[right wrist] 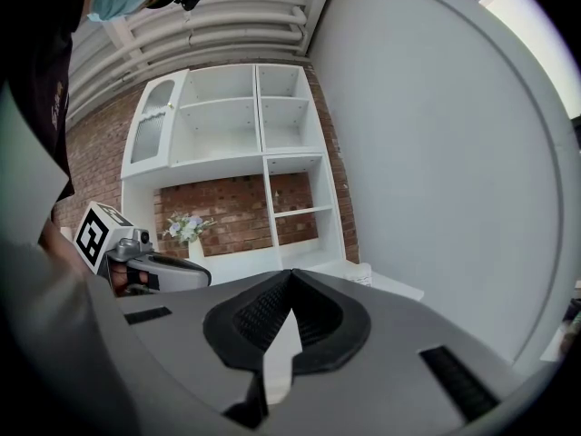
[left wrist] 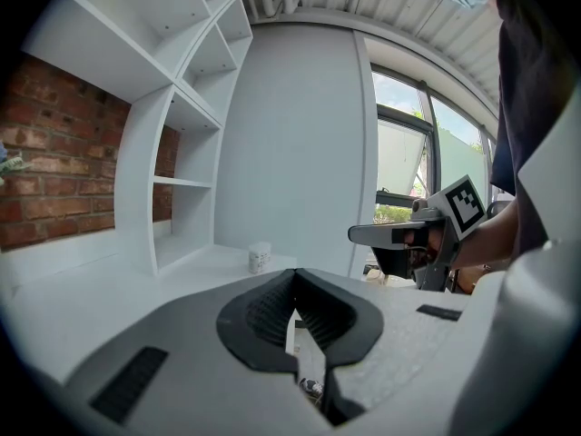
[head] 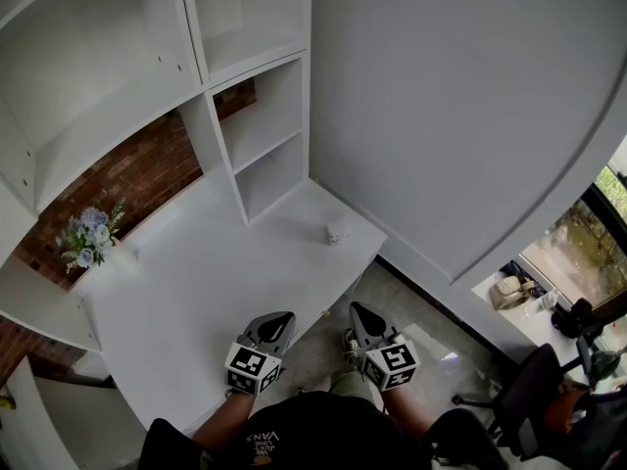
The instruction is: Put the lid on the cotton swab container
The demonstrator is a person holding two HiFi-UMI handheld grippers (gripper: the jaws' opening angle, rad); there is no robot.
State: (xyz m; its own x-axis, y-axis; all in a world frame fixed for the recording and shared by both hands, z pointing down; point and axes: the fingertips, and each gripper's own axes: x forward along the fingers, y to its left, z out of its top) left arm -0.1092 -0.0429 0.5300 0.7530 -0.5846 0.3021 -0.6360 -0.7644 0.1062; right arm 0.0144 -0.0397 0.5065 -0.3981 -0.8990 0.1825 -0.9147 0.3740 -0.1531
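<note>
- Left gripper (head: 281, 318): jaws pressed together, empty; held back at the near edge of the white counter (head: 186, 302), judged a waiting posture.
- Right gripper (head: 360, 312): likewise closed, empty, just beside it.
- Small white cylindrical cotton swab container (head: 338, 231): stood well ahead of both grippers, unreached. No separate lid can be made out.

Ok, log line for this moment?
left gripper: shut, empty | right gripper: shut, empty | cotton swab container: on desk, untouched
</note>
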